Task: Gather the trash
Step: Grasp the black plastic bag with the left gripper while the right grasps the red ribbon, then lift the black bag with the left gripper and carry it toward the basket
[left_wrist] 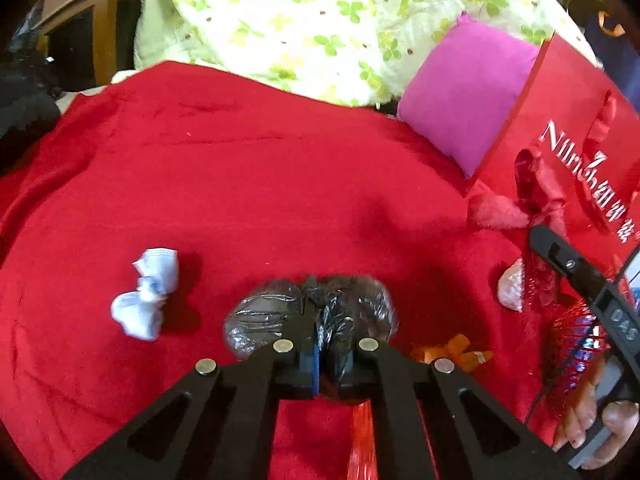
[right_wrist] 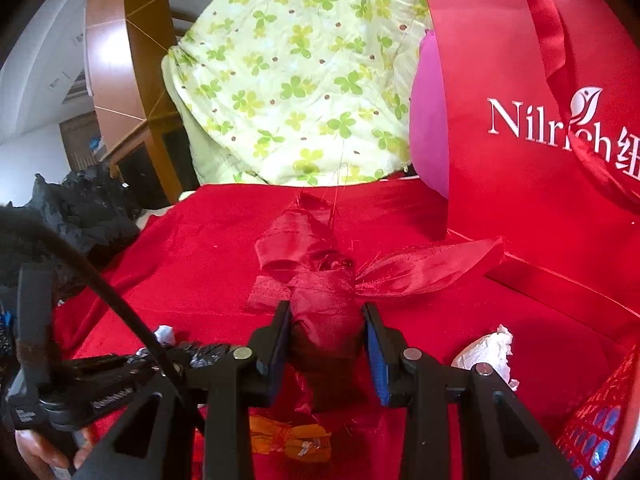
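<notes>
My left gripper (left_wrist: 326, 354) is shut on a crumpled black plastic bag (left_wrist: 276, 316) just above the red blanket (left_wrist: 240, 184). My right gripper (right_wrist: 328, 332) is shut on a red ribbon bundle (right_wrist: 320, 280); the ribbon also shows in the left wrist view (left_wrist: 536, 184). A crumpled white and blue tissue (left_wrist: 146, 294) lies left of the black bag. A white crumpled paper (right_wrist: 486, 354) lies right of the right gripper. An orange wrapper (right_wrist: 292, 438) lies below the right gripper, and also shows in the left wrist view (left_wrist: 452, 354).
A red paper gift bag (right_wrist: 532, 168) marked Nilrich stands at the right. A pink cushion (left_wrist: 464, 92) and a green clover quilt (left_wrist: 300, 20) lie behind. A red mesh bag (right_wrist: 600, 420) is at the lower right. A black pile (right_wrist: 80, 208) sits at the left.
</notes>
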Demonstrator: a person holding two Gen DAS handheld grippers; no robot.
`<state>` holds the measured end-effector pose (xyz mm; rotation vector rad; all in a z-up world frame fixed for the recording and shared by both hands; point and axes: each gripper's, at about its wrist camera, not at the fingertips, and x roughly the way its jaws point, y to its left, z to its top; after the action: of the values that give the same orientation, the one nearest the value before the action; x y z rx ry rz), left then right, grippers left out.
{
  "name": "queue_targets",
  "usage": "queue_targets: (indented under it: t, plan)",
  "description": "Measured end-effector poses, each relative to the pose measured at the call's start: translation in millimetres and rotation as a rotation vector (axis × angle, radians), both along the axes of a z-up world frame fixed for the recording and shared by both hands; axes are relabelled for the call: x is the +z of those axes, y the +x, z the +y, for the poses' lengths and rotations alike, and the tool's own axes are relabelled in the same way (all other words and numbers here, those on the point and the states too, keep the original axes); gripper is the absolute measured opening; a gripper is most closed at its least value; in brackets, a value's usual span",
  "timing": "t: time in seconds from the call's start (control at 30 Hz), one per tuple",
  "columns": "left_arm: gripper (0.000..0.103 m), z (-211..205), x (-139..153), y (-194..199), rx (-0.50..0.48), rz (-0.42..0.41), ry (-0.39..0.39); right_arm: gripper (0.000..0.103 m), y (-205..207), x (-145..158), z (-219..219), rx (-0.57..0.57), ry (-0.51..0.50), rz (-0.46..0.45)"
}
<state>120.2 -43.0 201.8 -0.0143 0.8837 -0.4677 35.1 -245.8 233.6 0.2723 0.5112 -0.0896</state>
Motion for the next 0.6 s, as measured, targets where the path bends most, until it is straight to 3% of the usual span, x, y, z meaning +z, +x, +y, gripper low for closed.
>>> queue_targets:
  t: [0.3,0.6]
  plan:
    - [0.005,48.1,55.1,-57.1,0.042,-0.143,-0.011,0.037,-36.3,19.0,22.3,0.063,-0.004,-0.068]
    - [0.004,75.4,93.2,-103.1,0.097,-0.218,-0.019,0.037,-80.1,44.6,52.0,0.131,-0.064,-0.18]
